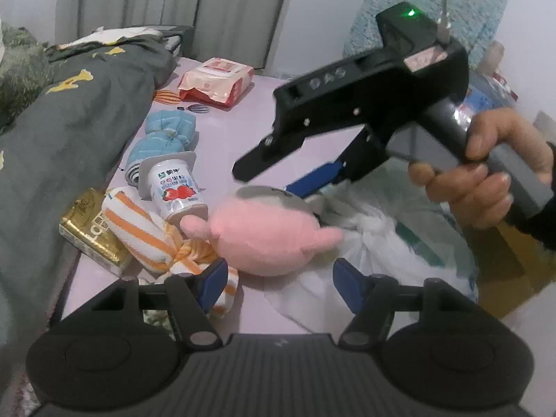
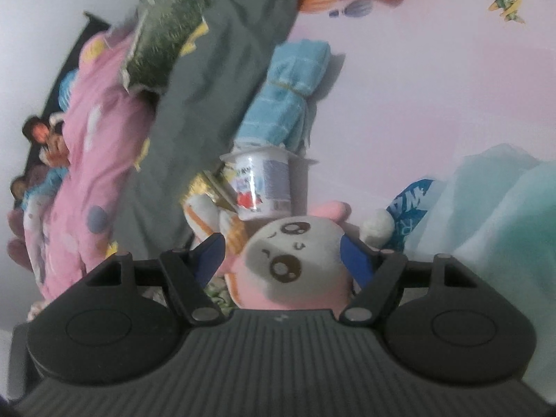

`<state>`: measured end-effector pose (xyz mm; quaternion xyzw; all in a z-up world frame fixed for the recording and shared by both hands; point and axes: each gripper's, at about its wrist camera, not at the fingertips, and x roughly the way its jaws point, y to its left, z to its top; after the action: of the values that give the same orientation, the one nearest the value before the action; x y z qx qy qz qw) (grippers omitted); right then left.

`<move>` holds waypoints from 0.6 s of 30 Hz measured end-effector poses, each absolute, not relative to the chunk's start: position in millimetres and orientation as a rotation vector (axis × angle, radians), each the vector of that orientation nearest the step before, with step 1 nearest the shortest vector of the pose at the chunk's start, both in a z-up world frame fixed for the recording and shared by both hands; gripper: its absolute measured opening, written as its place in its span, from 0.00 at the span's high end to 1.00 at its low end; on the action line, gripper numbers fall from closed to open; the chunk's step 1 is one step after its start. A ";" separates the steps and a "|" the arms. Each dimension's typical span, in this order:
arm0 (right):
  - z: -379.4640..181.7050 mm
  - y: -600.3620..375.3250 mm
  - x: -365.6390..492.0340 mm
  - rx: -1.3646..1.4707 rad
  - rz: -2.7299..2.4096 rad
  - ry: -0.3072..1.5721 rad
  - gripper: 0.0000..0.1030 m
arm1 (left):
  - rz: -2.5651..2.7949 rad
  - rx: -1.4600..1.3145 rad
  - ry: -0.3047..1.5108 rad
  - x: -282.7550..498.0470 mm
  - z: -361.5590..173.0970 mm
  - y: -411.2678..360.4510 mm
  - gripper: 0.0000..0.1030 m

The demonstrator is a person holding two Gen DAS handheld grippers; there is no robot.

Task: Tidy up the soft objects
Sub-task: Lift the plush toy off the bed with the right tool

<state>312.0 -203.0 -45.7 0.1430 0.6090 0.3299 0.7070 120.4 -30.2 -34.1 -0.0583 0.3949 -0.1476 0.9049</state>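
My right gripper (image 2: 281,255) is clamped on the plush (image 2: 295,264), pink body, white face, round brown eyes. Left gripper (image 1: 281,278) is apart, holding nothing.

Plush toy (image 1: 264,232) lies between yogurt cup (image 1: 173,187) and plastic bag (image 1: 382,243).
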 end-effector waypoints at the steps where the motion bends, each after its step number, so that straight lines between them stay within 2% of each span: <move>1: -48.6 -200.2 314.7 0.308 0.732 1.368 0.28 | -0.300 -0.127 0.815 122.8 -34.7 -30.2 0.34; 10: -77.3 -180.8 329.9 0.276 0.757 1.506 0.21 | -0.255 -0.176 0.827 146.1 -41.4 -35.8 0.33; 14: -72.9 -188.3 326.4 0.303 0.763 1.473 0.27 | -0.249 -0.159 0.799 145.9 -36.0 -37.8 0.33; 18: -56.7 -200.1 319.9 0.371 0.782 1.412 0.29 | -0.235 -0.091 0.734 137.1 -16.3 -48.1 0.34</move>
<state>319.9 -200.1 -56.7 0.1651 0.6279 0.3479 0.6764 137.1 -48.1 -16.3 -0.0444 0.3578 -0.1146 0.9257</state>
